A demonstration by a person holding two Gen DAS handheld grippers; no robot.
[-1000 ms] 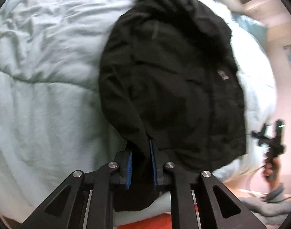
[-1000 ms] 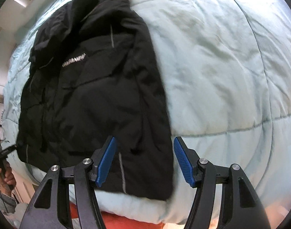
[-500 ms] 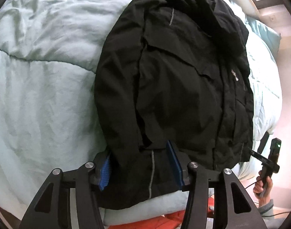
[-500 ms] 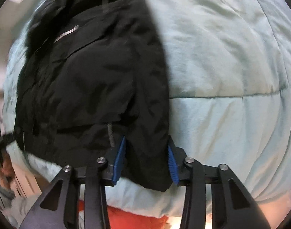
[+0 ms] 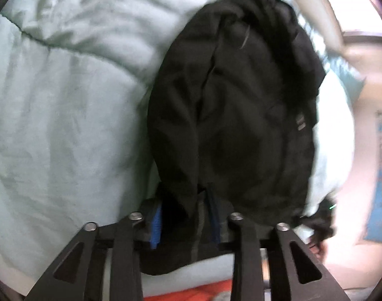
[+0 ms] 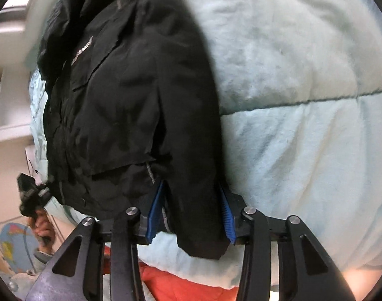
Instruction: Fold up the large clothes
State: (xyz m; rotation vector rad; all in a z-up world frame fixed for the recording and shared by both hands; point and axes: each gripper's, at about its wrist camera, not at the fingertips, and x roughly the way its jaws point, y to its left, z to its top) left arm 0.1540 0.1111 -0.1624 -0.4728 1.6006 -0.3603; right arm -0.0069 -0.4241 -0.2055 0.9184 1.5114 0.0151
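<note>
Since half a second ago both grippers have closed: the left gripper point(image 5: 185, 222) clenches the black jacket point(image 5: 241, 125) hem at 6 o'clock, the right gripper point(image 6: 191, 215) grasps its sleeve cuff; the jacket is flat on the duvet point(image 6: 303, 100), folding barely started.

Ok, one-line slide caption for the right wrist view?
Right gripper clamps black jacket sleeve cuff over pale blue duvet.

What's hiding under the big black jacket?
The black jacket lies on a pale green quilt, which shows all around it. At the near edge an orange sheet peeks from beneath the quilt. Anything directly under the jacket is covered.
</note>
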